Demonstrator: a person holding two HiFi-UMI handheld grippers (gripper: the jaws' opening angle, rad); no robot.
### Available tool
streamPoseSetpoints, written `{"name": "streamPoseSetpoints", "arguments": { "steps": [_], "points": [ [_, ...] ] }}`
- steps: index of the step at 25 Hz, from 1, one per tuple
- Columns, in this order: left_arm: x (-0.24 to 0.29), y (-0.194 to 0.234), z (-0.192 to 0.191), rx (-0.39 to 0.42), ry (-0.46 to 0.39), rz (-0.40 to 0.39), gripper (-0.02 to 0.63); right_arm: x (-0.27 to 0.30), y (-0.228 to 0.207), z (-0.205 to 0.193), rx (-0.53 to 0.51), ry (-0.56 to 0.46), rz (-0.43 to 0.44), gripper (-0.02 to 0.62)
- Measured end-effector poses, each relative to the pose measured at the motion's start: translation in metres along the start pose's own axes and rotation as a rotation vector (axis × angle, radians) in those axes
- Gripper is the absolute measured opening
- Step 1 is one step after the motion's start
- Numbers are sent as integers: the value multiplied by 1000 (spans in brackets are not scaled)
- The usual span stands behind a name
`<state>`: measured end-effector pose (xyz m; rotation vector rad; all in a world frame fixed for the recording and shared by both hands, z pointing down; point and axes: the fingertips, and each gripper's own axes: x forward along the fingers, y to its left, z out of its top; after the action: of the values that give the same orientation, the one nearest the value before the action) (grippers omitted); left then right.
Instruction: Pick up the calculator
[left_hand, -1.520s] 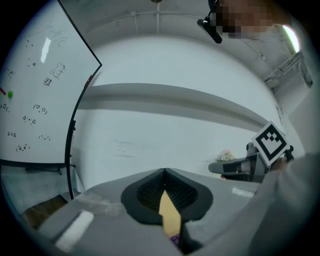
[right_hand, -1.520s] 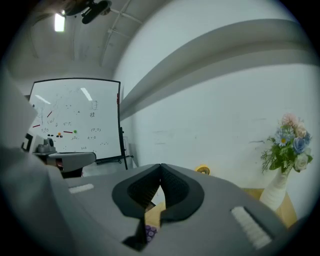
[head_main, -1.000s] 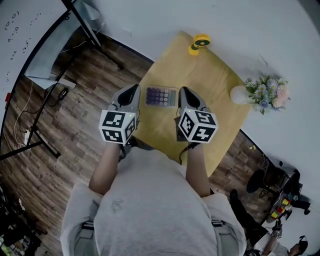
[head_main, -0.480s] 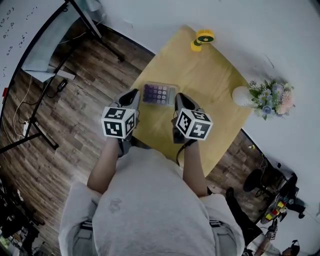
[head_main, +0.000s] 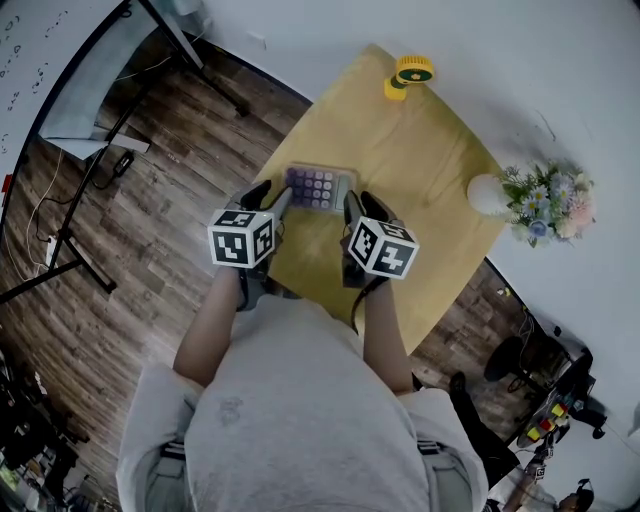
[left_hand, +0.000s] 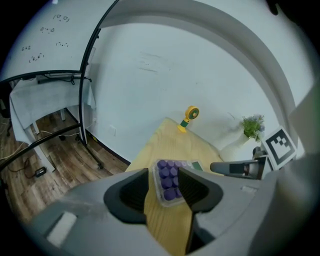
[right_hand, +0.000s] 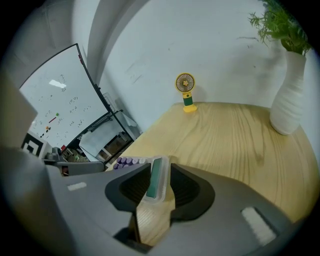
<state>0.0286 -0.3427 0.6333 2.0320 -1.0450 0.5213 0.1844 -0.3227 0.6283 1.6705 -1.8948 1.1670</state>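
The calculator (head_main: 316, 187), clear-cased with purple keys, lies flat near the front left edge of the yellow wooden table (head_main: 420, 150). My left gripper (head_main: 274, 197) is at its left end. In the left gripper view its jaws are opening, with the keypad end (left_hand: 169, 176) between them and a gap of bare table on one side. My right gripper (head_main: 353, 206) is at the other end. Its jaws are opening too, around the green display end (right_hand: 155, 179). No pad visibly presses on the case.
A small yellow fan (head_main: 405, 75) stands at the table's far corner. A white vase of flowers (head_main: 490, 192) is at the right edge. A whiteboard stand (head_main: 100, 90) and cables occupy the wooden floor to the left. The person's torso fills the lower head view.
Both grippers have sunk and drawn in toward the calculator, from hovering beside it to straddling its two ends. The calculator has not moved.
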Motion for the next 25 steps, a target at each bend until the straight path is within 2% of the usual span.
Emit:
{"name": "streamPoseSetpoints", "arguments": {
  "steps": [3, 6, 18, 25],
  "points": [
    [7, 1, -6, -25, 23, 4, 204, 5, -3, -5, 6, 15, -3, 147],
    [11, -2, -9, -54, 37, -24, 255, 9, -1, -9, 12, 33, 6, 163],
    [23, -9, -13, -124, 70, -84, 336, 21, 4, -16, 8, 70, 24, 250],
    [31, -14, -17, -149, 91, -97, 367, 27, 5, -19, -2, 93, 44, 268]
  ]
}}
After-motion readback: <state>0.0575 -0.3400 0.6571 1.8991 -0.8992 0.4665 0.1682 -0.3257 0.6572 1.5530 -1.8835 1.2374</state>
